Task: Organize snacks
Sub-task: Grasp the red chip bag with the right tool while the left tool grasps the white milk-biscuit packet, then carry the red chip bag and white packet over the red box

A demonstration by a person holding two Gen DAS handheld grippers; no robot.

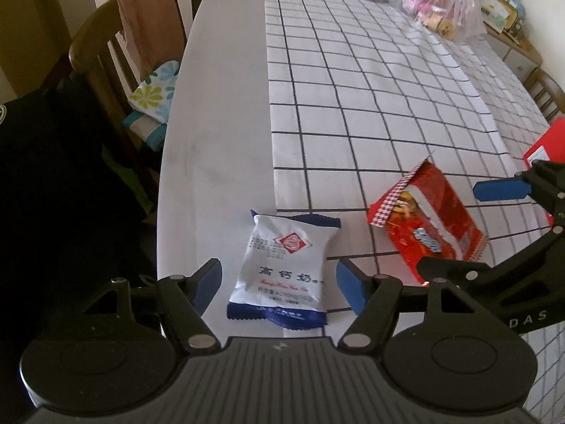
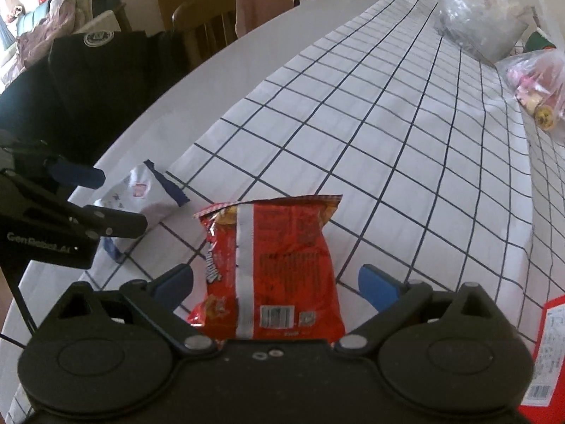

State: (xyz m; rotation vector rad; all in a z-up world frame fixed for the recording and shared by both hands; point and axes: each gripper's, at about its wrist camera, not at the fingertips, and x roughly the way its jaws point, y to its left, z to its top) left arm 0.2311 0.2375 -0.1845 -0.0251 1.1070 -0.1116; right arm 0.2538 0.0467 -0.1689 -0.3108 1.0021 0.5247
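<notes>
I have two packets to deal with, both lying flat at the near end of the table [image 1: 219, 106]. The white packet [image 1: 282, 268] sits half on the bare tabletop and half on the edge of the checked cloth [image 1: 370, 81]; the red packet [image 2: 272, 268] lies on the cloth just to its right, seam side up.

My left gripper [image 1: 279, 286] is angled down over the white packet with its jaws parted, one blue pad on either side and neither visibly touching. My right gripper [image 2: 275, 286] stands the same way over the red packet: jaws parted, pads clear of the film on both sides. Nothing is held.

Handling judgement: both are light, air-puffed film pouches, soft and crushable, with a glossy surface likely to slip. The contents may be brittle, so a hard squeeze across the belly risks breakage or a burst seal. The flat crimped end seams are the stiffest parts, but they lie flush to the table. I would close lightly across the mid-width, where each pouch stands proud, and lift slowly, watching for slip.

A red box [image 2: 543, 353] lies near on the right, well apart from the white packet.
</notes>
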